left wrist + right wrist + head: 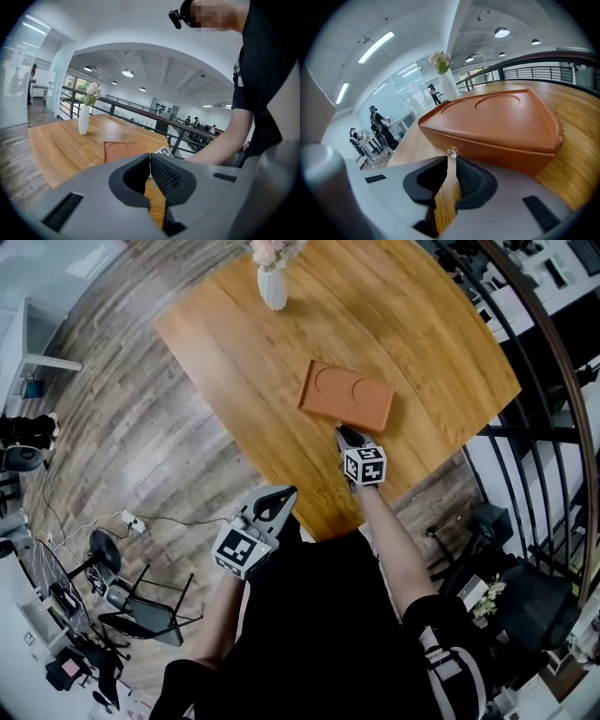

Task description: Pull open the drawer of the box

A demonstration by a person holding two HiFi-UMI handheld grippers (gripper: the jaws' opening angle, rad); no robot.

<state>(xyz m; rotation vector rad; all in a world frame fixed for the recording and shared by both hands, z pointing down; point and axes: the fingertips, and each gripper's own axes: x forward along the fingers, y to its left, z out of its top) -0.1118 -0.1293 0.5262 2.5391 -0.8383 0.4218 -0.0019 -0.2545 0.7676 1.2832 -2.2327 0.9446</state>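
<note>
Wooden table fills the far half of the head view. At the left, the left gripper hangs off the table's near edge, its jaws pressed together on nothing. Further right, a white vase of flowers stands at the table's far end. Right again, the flat orange-brown box lies near the table's right edge, its drawer apparently shut. The right gripper points at the box's near side, jaws a narrow slit apart, holding nothing.

Only the right gripper view shows the small clear knob on the drawer front, just beyond the jaw tips. From above, the gripper hides it.

To pull well, the jaws should probably slide around the knob, close firmly, then draw straight back, with the left gripper perhaps steadying the box.
</note>
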